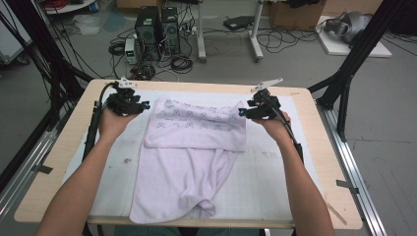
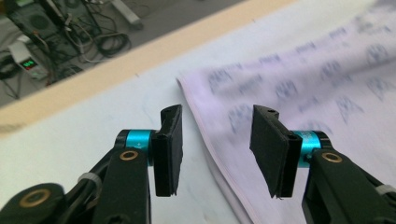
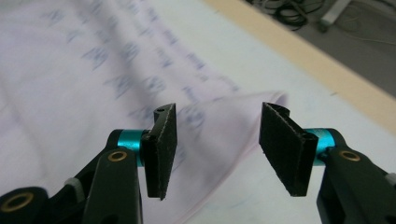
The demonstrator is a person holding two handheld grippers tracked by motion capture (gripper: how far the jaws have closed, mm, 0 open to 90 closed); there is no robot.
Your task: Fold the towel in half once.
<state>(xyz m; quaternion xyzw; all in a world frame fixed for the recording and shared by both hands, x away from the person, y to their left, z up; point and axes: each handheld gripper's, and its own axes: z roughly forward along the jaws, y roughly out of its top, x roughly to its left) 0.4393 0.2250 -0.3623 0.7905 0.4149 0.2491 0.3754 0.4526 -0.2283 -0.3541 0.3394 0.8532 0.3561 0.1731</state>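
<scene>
Well, folding work: a person is folding a pale lilac towel [image 1: 187,162] on the table [image 1: 74,132], and the far part is already lying doubled back as a neat printed band.
Towel: it is lying mid-table on the white gridded mat [image 1: 265,172], its folded band [image 1: 199,123] running across between the two hands, while the near end is hanging rumpled toward the table's front edge.
Left gripper [image 1: 142,105]: it is hovering just off the left end of the band, jaws standing partly apart and gripping nothing; in the left gripper view the hemmed edge [image 2: 205,135] is lying flat on the mat below the gap between its pads [image 2: 169,149].
Right gripper [image 1: 244,112]: it is mirroring that at the right end, jaws somewhat wider and holding nothing (the towel corner [image 3: 275,99] is resting on the mat beneath them).
Step in hand, as I am reading it: letting go after laying the fold, and getting clear of it.
Doing it well: I would be lifting both grippers straight off together, so that no pad is dragging the hem and skewing the band.
Watching for: the two ends staying level with each other, since the right corner is looking slightly peaked.
Next need, probably: the bunched near end is wanting smoothing before any further fold.
</scene>
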